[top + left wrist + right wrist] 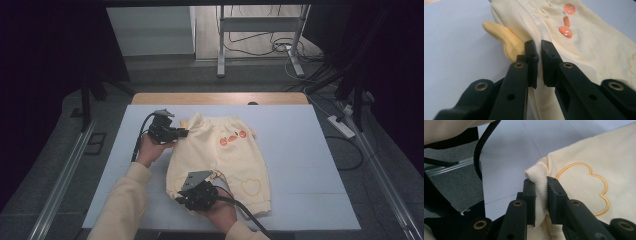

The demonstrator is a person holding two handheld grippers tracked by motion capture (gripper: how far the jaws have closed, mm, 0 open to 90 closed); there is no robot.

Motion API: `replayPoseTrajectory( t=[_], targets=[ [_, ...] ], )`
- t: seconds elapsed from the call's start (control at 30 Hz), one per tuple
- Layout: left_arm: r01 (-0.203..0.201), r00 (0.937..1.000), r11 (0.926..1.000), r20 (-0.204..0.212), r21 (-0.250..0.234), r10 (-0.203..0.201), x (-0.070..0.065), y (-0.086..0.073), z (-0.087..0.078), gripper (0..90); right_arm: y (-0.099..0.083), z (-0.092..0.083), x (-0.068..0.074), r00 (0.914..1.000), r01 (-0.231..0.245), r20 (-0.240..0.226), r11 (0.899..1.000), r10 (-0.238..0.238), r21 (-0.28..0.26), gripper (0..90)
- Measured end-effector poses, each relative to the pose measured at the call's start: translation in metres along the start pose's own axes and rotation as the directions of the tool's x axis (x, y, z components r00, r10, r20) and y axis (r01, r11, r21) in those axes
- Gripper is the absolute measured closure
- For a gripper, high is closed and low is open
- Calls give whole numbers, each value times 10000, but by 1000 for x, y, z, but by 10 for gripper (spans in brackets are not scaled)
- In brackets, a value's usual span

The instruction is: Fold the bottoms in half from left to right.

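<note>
Pale yellow baby trousers (225, 160) lie flat on the white table cover, with orange embroidered patches (232, 138) near the waist and a heart outline (251, 186) on one leg. My left gripper (184, 133) sits at the waist's left corner. In the left gripper view its jaws (539, 43) are shut on the trousers' side edge (586, 50), beside a darker yellow tab (501, 35). My right gripper (181, 199) is at the near left leg end. In the right gripper view it (540, 180) is shut on the ribbed cuff (540, 195), pinched upright between the pads.
The white cover (300, 150) spreads wide to the right of the trousers. A wooden table edge (220, 98) shows at the back. Behind it stand metal frame legs (220, 50) and floor cables. A power strip (341, 125) lies on the floor at the right.
</note>
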State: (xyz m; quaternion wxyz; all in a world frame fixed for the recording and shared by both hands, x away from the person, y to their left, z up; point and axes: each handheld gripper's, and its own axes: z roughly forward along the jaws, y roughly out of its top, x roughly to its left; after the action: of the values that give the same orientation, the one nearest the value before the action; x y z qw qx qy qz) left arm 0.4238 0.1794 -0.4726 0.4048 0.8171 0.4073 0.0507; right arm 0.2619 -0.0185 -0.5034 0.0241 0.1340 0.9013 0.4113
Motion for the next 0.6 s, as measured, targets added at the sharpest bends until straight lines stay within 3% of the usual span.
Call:
replayPoseTrajectory(
  t=[0.37,0.6],
  targets=[
    [93,10000,9999,25,-108,-93,1,-1,-2,835,0,1,0,9999,-153,-48,9999,153,-17,775],
    [126,9999,9985,58,-528,-123,1,3,-15,870,8,0,1,9999,-41,-115,10000,40,-69,775]
  ],
)
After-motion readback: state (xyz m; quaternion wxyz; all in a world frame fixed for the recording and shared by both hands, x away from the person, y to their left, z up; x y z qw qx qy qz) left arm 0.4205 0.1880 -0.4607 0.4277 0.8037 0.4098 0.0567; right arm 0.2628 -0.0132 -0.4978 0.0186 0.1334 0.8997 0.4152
